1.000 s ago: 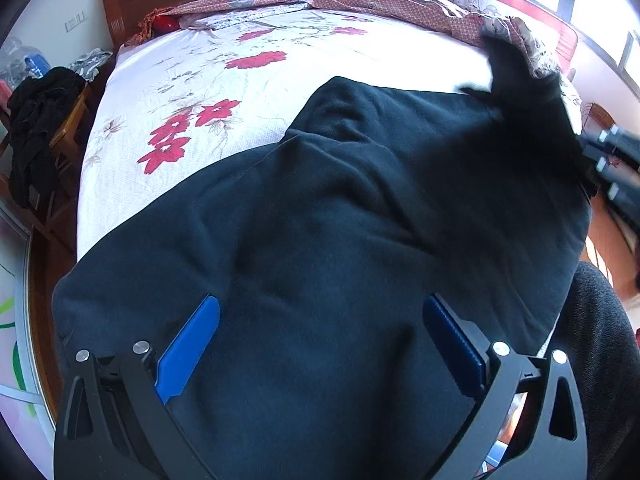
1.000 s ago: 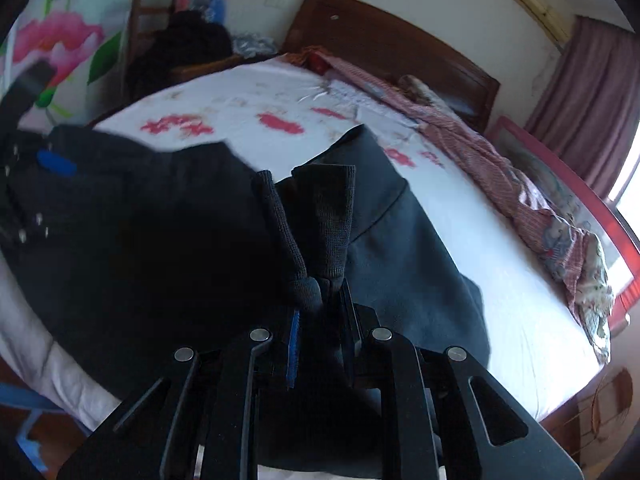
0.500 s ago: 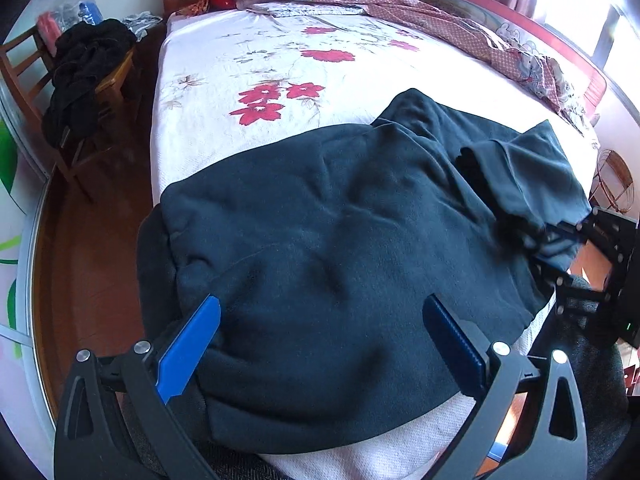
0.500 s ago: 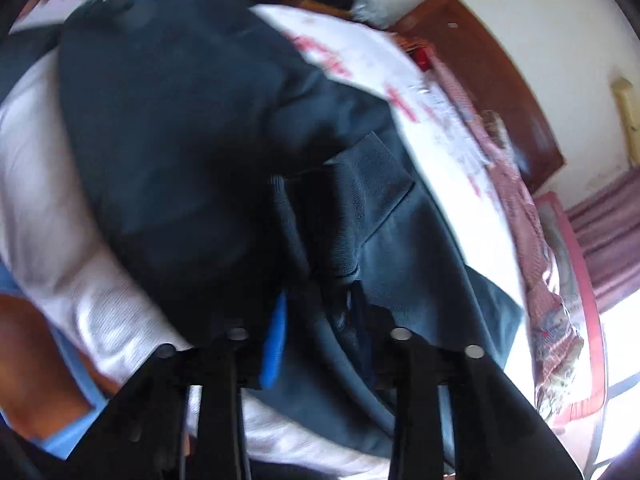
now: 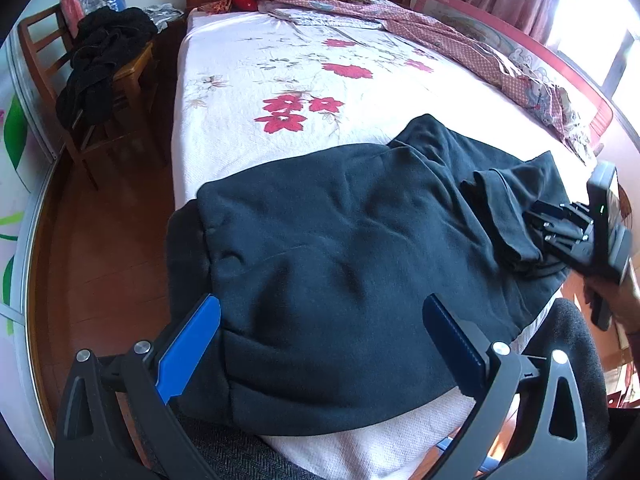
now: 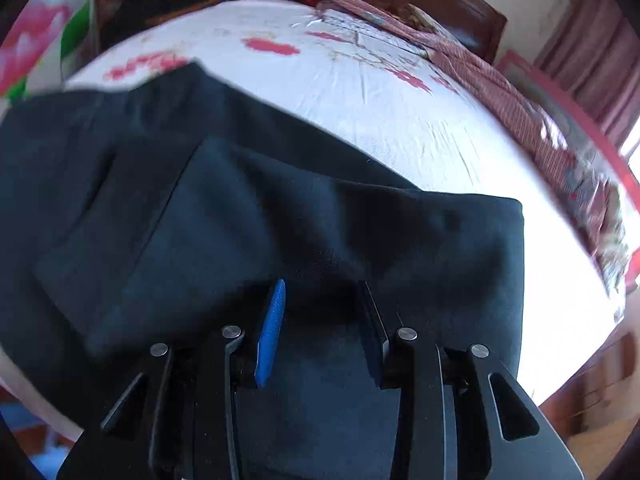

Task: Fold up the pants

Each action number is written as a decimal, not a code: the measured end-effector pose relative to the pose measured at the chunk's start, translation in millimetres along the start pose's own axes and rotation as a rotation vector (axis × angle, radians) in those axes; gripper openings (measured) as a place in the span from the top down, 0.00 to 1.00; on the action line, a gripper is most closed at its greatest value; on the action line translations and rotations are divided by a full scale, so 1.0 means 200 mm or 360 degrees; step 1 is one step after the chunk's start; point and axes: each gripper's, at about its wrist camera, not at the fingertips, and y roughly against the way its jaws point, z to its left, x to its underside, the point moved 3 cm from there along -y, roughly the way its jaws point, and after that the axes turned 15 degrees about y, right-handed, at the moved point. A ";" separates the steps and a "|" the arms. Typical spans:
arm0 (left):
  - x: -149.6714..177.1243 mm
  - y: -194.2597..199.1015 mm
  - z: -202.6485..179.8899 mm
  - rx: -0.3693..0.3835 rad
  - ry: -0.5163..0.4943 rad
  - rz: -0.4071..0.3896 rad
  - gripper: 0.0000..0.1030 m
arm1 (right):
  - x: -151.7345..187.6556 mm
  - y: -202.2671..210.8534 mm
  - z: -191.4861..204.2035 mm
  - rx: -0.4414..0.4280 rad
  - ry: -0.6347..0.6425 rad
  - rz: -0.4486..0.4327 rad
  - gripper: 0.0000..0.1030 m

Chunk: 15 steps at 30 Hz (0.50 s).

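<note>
Dark navy pants [image 5: 340, 264] lie folded across the near end of the bed, one end hanging over the left edge. My left gripper [image 5: 320, 320] is open and empty, hovering just above the near part of the cloth. My right gripper [image 6: 322, 300] is open with its jaws apart over the pants [image 6: 280, 220]; nothing is held between them. It also shows in the left wrist view [image 5: 576, 232] at the right end of the pants, next to the folded-over cuffs [image 5: 504, 208].
The bed has a white sheet with red flowers [image 5: 300, 80]. A red patterned blanket [image 5: 460, 40] lies along its far and right side. A wooden chair with dark clothes [image 5: 100, 60] stands left of the bed on the wood floor [image 5: 100, 240].
My right gripper laid the pant cuffs down on the pants and opened, letting go. My left gripper pulled back from the bed, staying open.
</note>
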 end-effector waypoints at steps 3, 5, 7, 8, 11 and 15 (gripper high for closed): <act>-0.03 0.05 0.13 -0.0034 0.0087 -0.0032 0.02 | -0.03 0.14 -0.09 -0.0098 -0.0242 -0.0083 0.65; -0.06 0.08 0.24 -0.0046 0.0172 -0.0049 0.02 | -0.05 0.22 -0.08 0.0017 -0.0276 -0.0163 0.54; -0.09 0.08 0.35 -0.0060 0.0265 -0.0047 0.02 | -0.06 0.15 0.05 -0.0114 -0.0165 -0.0145 0.35; -0.10 0.09 0.39 -0.0059 0.0305 -0.0042 0.02 | -0.06 0.06 0.11 -0.0154 -0.0089 -0.0049 0.35; -0.13 0.11 0.49 -0.0026 0.0433 -0.0040 0.02 | -0.11 0.12 0.09 -0.0087 -0.0154 -0.0029 0.35; -0.09 0.09 0.57 0.0082 0.0571 0.0014 0.02 | -0.26 0.48 0.26 -0.0234 -0.0096 -0.0351 0.35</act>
